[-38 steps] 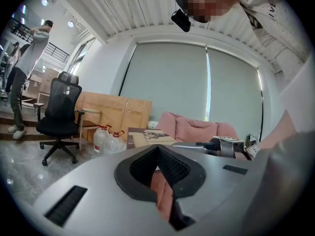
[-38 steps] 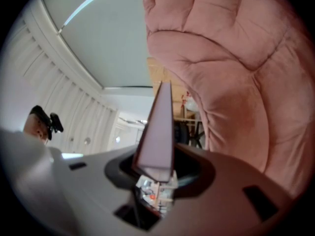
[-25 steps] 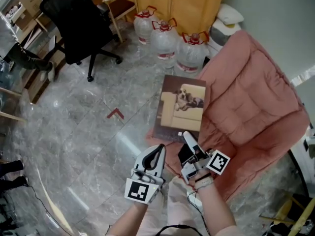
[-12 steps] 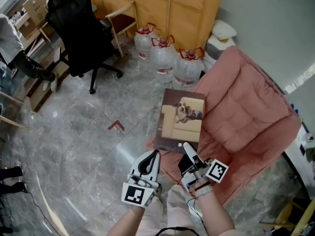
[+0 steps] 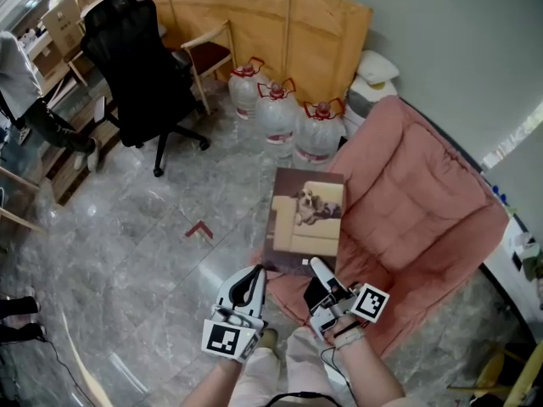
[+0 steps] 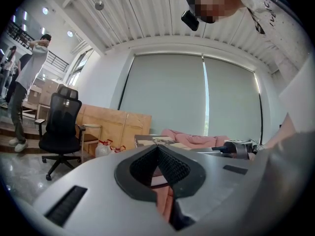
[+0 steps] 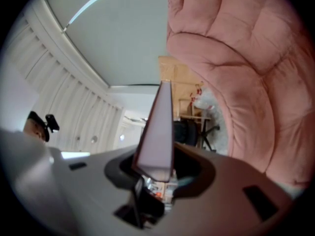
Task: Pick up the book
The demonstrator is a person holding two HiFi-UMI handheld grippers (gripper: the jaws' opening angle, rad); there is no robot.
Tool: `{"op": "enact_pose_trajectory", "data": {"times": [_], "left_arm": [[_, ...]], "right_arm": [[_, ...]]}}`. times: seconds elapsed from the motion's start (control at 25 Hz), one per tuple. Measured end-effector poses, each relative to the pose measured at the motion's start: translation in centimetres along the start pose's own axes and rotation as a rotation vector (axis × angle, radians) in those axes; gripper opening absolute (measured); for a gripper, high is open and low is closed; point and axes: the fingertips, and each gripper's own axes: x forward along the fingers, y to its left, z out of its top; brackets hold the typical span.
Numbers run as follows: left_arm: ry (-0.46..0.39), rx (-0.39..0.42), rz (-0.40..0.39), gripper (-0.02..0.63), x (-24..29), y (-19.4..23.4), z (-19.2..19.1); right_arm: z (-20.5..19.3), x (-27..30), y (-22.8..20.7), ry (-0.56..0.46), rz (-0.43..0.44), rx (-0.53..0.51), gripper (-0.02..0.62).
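The right tool (image 5: 317, 268) grips the book (image 5: 305, 219) by one edge (cover up). A slow, level lift suits it; the left tool (image 5: 254, 274) is closed, empty.

Both forearms (image 5: 372, 378) are reaching forward side by side. The right gripper (image 5: 316, 268) is clamping the near edge of the book (image 5: 307, 219), with its jaws pressing on it from both sides. The left gripper (image 5: 255, 271) is pointing toward the book's near left corner, and its jaw tips are meeting.
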Motion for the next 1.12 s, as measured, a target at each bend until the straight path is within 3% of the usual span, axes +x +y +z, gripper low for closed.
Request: {"op": "enact_pose_trajectory", "data": {"times": [1.12], "left_arm": [[-0.045, 0.018, -0.012, 0.021, -1.5, -0.8, 3.9]], "right_arm": [[0.1, -2.6, 5.3, -0.001, 0.032, -0.016, 0.158]]}}
